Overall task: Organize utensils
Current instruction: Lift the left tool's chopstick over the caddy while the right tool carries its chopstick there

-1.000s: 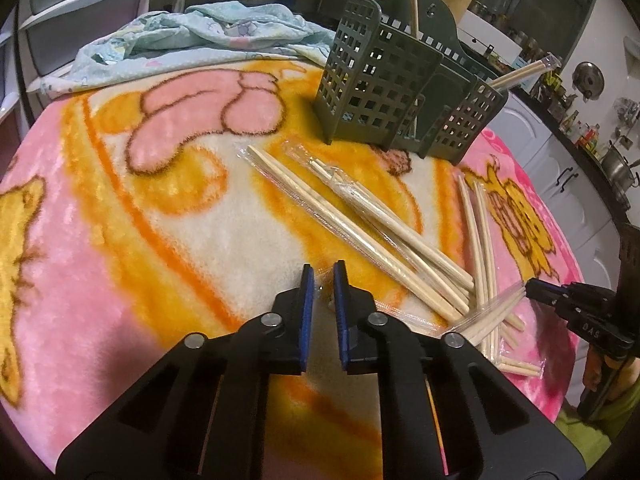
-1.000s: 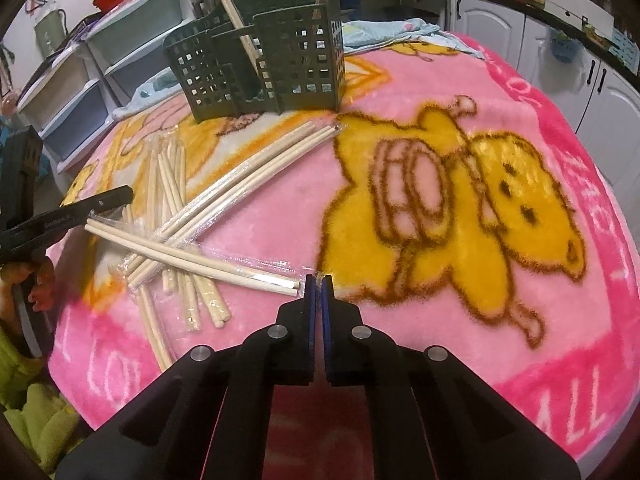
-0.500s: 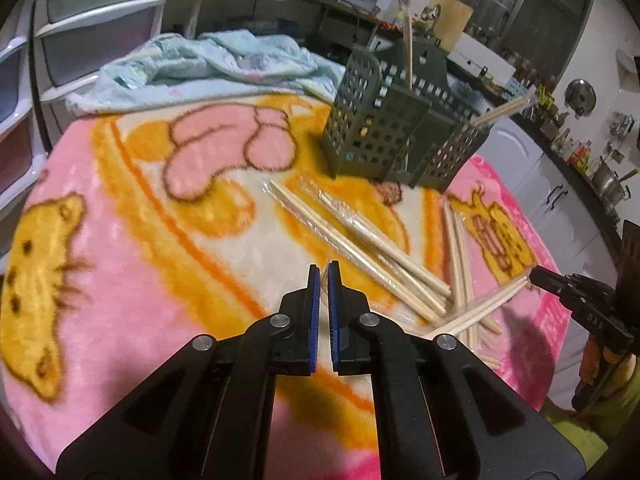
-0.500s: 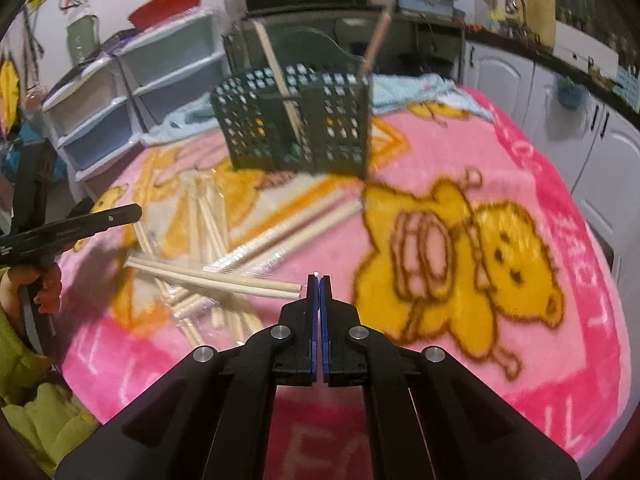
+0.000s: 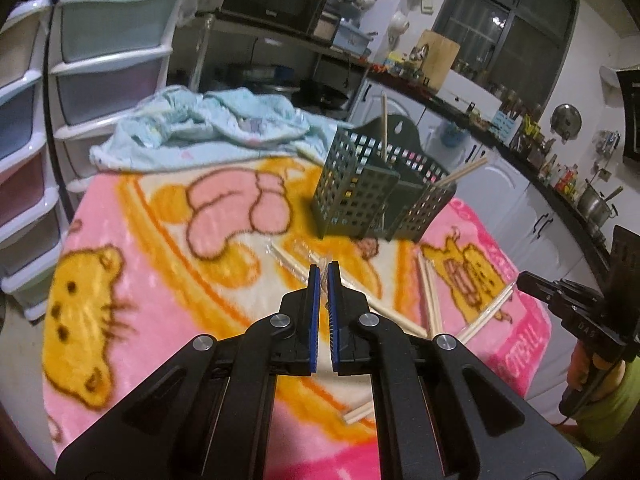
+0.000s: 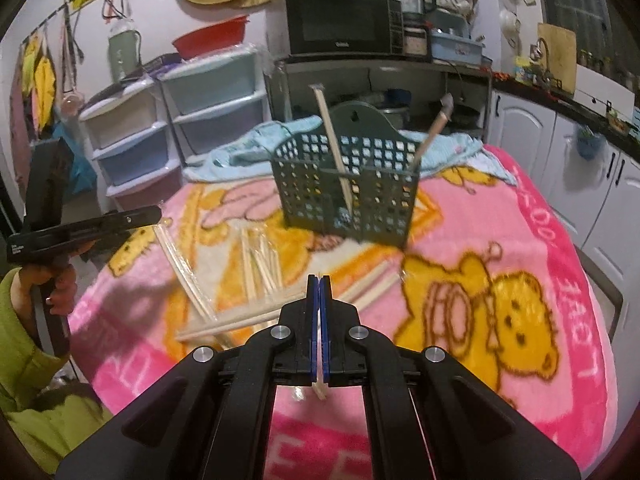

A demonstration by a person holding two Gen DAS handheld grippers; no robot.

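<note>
A dark green slotted utensil basket (image 5: 380, 196) (image 6: 348, 196) stands on the pink bear blanket, with chopsticks upright in it. Several loose and plastic-wrapped chopsticks (image 5: 428, 292) (image 6: 256, 264) lie in front of it. My left gripper (image 5: 323, 270) is raised above the blanket, jaws nearly closed with a narrow gap, nothing between them. My right gripper (image 6: 319, 280) is shut on a pale chopstick (image 6: 319, 384) that runs along between the fingers, its end poking out below. Each gripper shows in the other's view, the right one in the left wrist view (image 5: 532, 282), the left one in the right wrist view (image 6: 152, 214).
A crumpled light blue cloth (image 5: 208, 128) lies at the blanket's far edge. Plastic drawer units (image 5: 100, 60) stand to the left, a microwave shelf (image 6: 344, 28) behind, white cabinets (image 6: 560, 148) to the right.
Both grippers have lifted and pulled back from the blanket. The left jaws closed from a wider gap. The right gripper now carries a chopstick up off the pile.
</note>
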